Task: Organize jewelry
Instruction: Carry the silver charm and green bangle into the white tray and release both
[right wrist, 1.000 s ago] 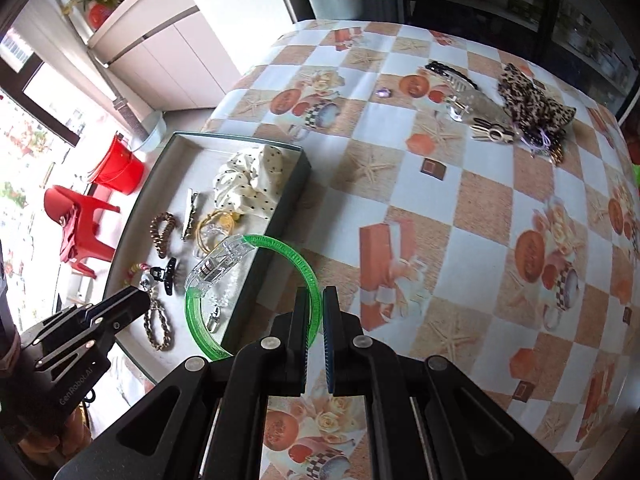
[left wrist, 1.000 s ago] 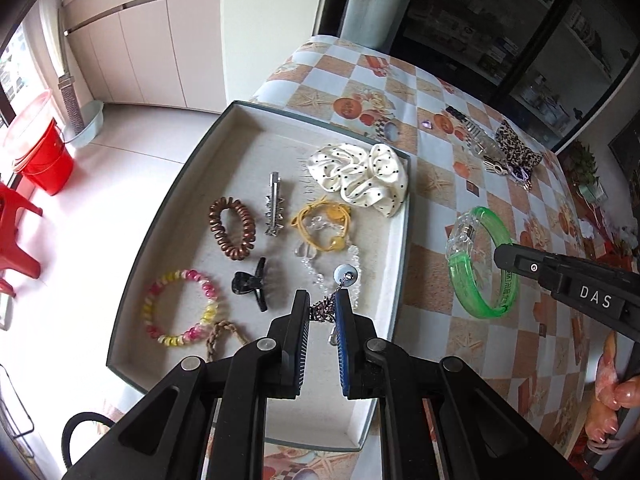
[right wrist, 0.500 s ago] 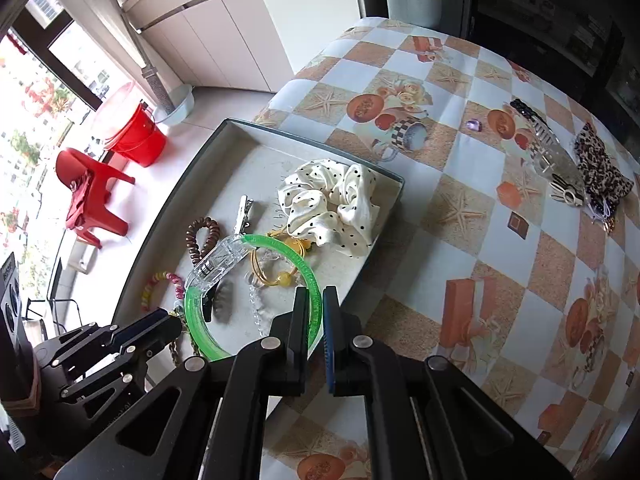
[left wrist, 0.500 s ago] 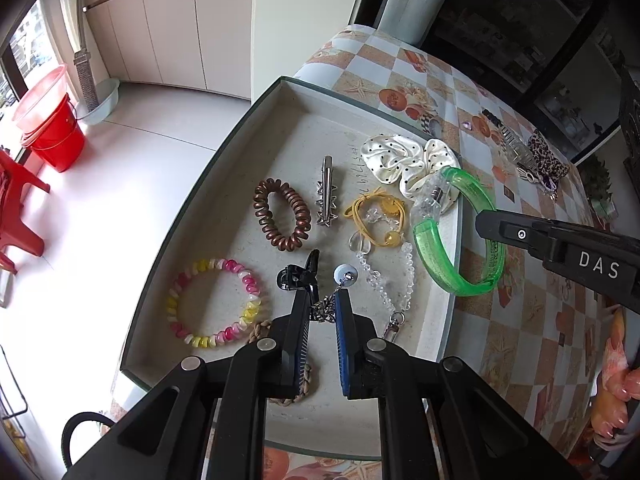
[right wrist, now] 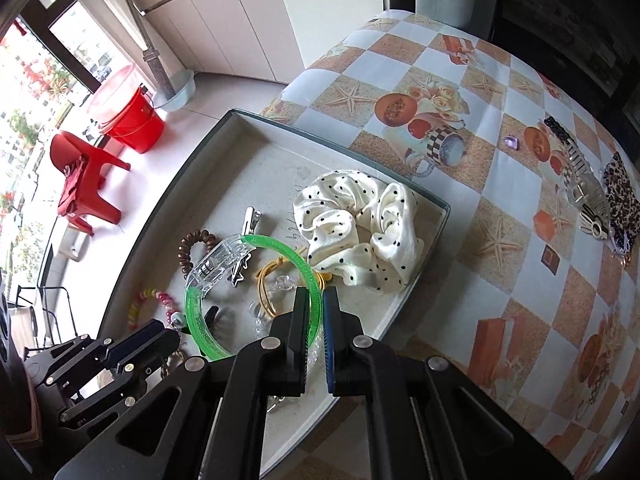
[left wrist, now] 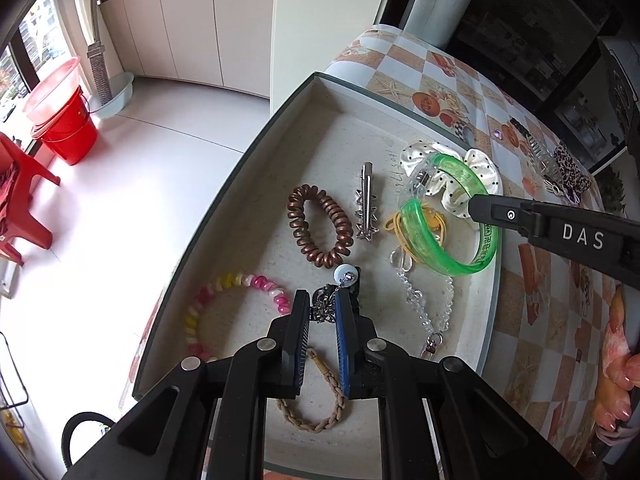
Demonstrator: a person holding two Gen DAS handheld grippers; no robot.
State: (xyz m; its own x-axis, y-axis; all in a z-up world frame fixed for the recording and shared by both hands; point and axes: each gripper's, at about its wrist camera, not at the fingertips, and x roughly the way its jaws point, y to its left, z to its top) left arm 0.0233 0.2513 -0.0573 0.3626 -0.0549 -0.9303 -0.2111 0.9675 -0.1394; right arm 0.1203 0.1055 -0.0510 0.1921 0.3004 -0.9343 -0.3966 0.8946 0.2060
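A shallow grey tray [left wrist: 256, 148] [right wrist: 192, 164] sits on the checkered table and holds several hair ties, clips and bracelets. My right gripper [right wrist: 318, 300] is shut on a green translucent bangle [right wrist: 200, 328] [left wrist: 448, 256] with a clear clasp and holds it over the tray, above the yellow hair tie [left wrist: 394, 224] and white dotted scrunchie [right wrist: 360, 224]. My left gripper [left wrist: 323, 300] is shut on a dark chain with a pale round charm [left wrist: 345, 274], low over the tray near a black claw clip.
In the tray lie a brown spiral tie [left wrist: 318, 232], a silver clip [left wrist: 366, 204], a pink-yellow bead bracelet [left wrist: 236, 308], a crystal chain [left wrist: 424, 304] and a braided cord [left wrist: 316, 420]. A leopard scrunchie [right wrist: 620, 200] and clips [right wrist: 580, 172] lie far right on the table.
My right gripper carried the green bangle leftward from the tablecloth to over the tray. My left gripper moved with the chain toward the tray's left side.
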